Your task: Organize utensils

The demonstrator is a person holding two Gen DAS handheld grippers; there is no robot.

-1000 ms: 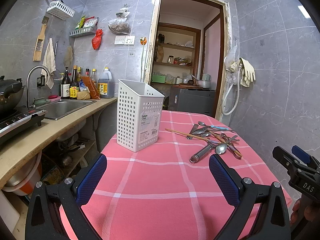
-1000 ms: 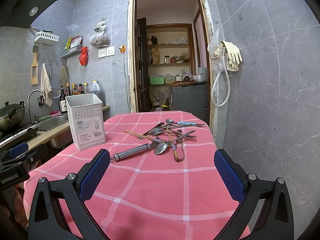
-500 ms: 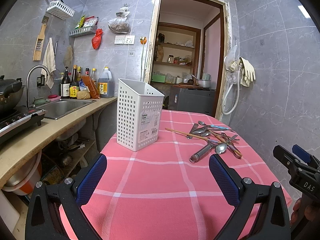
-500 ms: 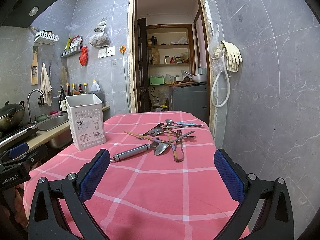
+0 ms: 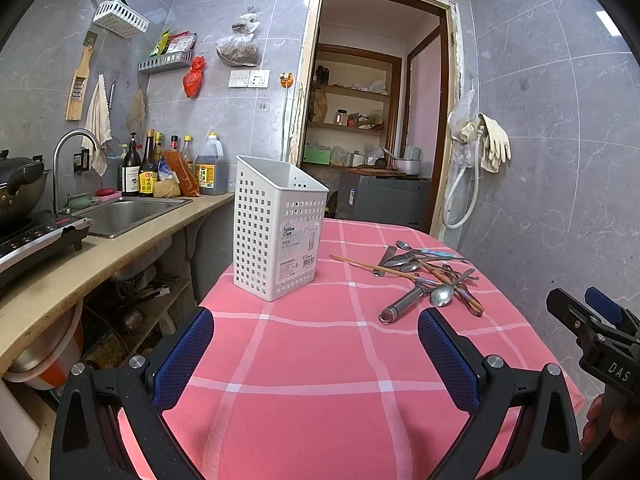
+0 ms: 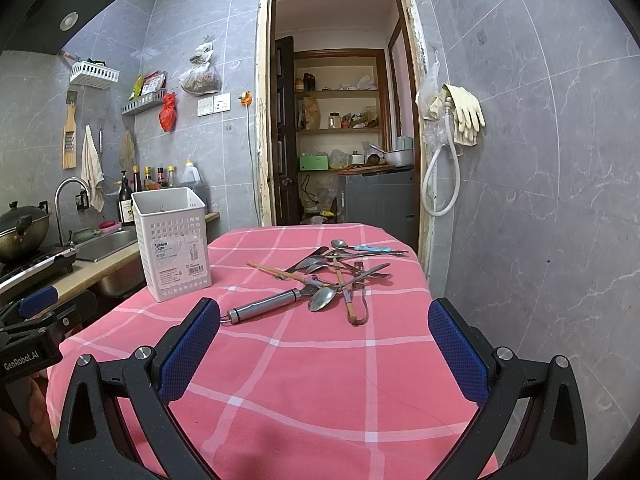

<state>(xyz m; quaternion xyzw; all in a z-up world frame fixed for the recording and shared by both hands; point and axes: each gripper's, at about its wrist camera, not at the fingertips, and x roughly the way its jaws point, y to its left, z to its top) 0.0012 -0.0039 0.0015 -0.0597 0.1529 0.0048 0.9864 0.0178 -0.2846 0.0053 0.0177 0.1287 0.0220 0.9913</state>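
A white perforated utensil holder [image 5: 276, 232] stands upright on the pink checked tablecloth [image 5: 320, 360]; it also shows in the right wrist view [image 6: 172, 244]. A pile of utensils [image 5: 428, 276] lies to its right: spoons, chopsticks, tongs and a steel-handled tool [image 6: 266, 304], also in the right wrist view [image 6: 336, 276]. My left gripper [image 5: 316, 344] is open and empty above the near table, short of the holder. My right gripper [image 6: 324, 336] is open and empty, short of the utensil pile.
A counter [image 5: 80, 264] with a sink [image 5: 124, 208], bottles [image 5: 160, 168] and a stove [image 5: 36, 236] runs along the left. A doorway [image 6: 340, 140] opens behind the table. A grey tiled wall [image 6: 540, 200] with hanging gloves [image 6: 464, 112] stands at the right.
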